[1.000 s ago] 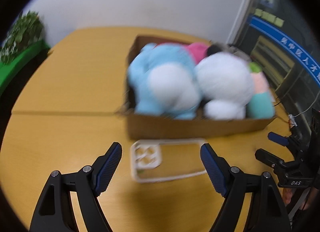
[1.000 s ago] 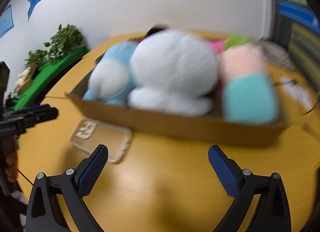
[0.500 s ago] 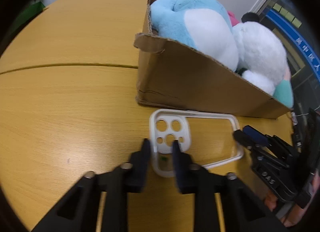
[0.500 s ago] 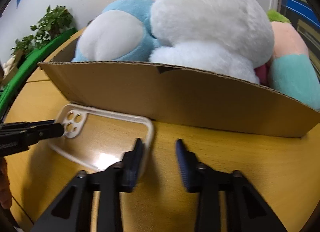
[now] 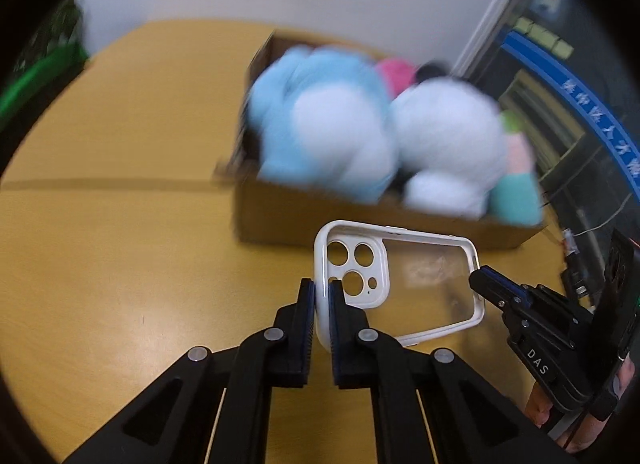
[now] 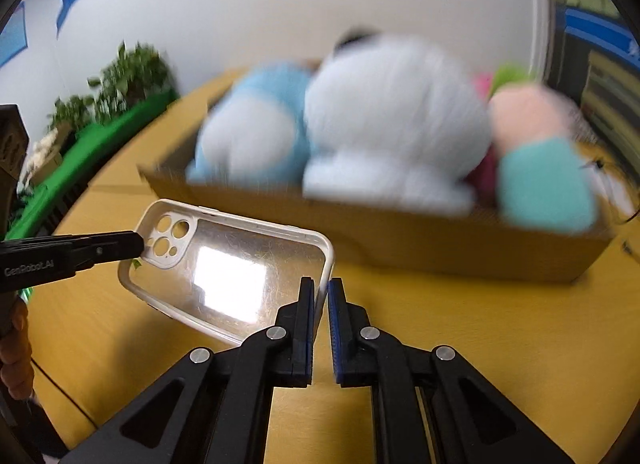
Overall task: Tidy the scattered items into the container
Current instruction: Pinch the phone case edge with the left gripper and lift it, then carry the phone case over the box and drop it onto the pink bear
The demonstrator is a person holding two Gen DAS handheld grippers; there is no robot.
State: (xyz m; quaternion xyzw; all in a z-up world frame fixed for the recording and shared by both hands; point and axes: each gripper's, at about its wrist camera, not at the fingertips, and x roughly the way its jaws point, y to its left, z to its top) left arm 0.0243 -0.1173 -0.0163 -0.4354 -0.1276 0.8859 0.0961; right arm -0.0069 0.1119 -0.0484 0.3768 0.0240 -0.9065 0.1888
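white-rimmed clear phone case [image 5: 400, 284]; brown box [image 6: 400, 240]; blue, white plush toys [image 6: 360, 135].

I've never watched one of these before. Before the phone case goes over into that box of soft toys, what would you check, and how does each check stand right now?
1. Left gripper shut on the camera end of the phone case: ok.
2. Right gripper shut on the opposite rim of the case: ok.
3. Case clear of the table: cannot tell, though it looks tilted up.
4. Path to the cardboard box unobstructed: ok.
5. Free space in the box among the plush toys: not ok, they fill what shows.
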